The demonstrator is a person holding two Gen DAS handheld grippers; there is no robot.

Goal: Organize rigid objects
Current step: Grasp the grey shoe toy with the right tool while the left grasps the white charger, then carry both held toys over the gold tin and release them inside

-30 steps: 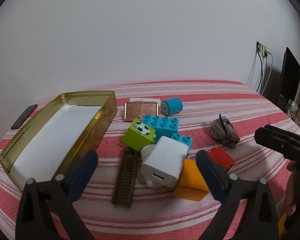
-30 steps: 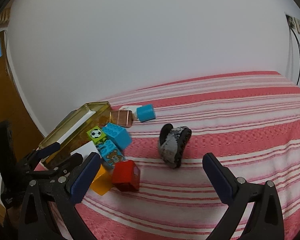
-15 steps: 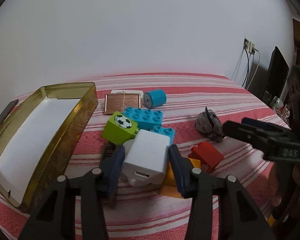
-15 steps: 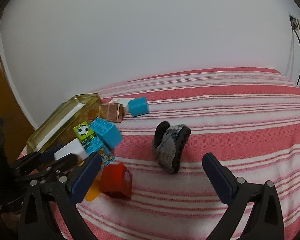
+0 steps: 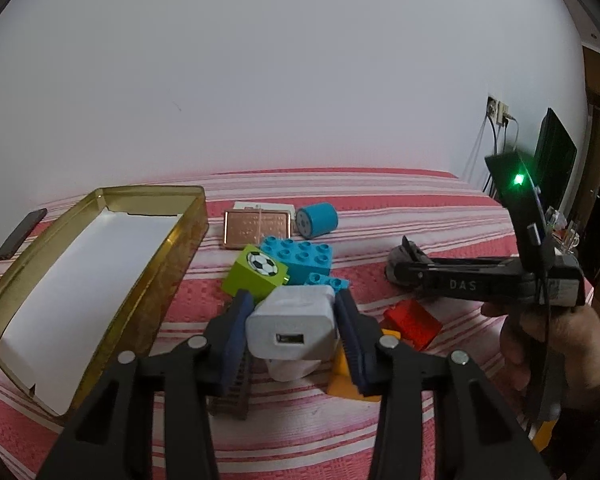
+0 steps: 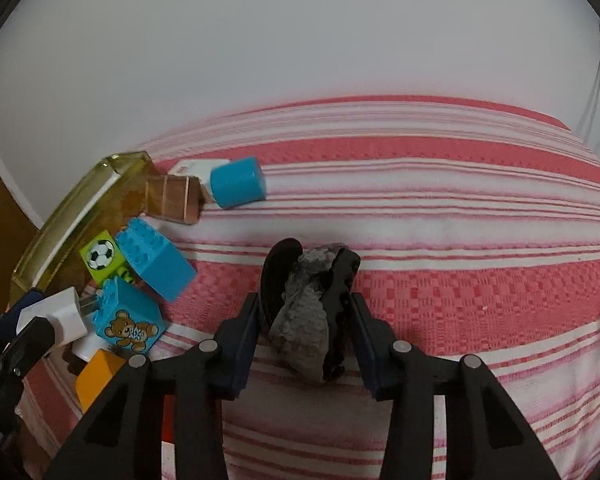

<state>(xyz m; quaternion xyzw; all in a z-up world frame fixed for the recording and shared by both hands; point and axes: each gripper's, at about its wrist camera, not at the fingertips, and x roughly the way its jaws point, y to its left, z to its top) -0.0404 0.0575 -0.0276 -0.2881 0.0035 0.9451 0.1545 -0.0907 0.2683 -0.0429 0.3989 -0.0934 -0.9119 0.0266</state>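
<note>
The left gripper (image 5: 291,330) is clamping the white charger (image 5: 293,326) amid the pile on the striped cloth (image 6: 460,280), its jaws having just narrowed onto it. Green football block (image 5: 256,270), blue brick (image 5: 300,258) and orange block (image 5: 346,376) are crowding it. The gold tin (image 5: 180,236) is sitting just left. The right gripper (image 6: 306,320), just closing, is squeezing the grey-black hair claw (image 6: 312,304).
</note>
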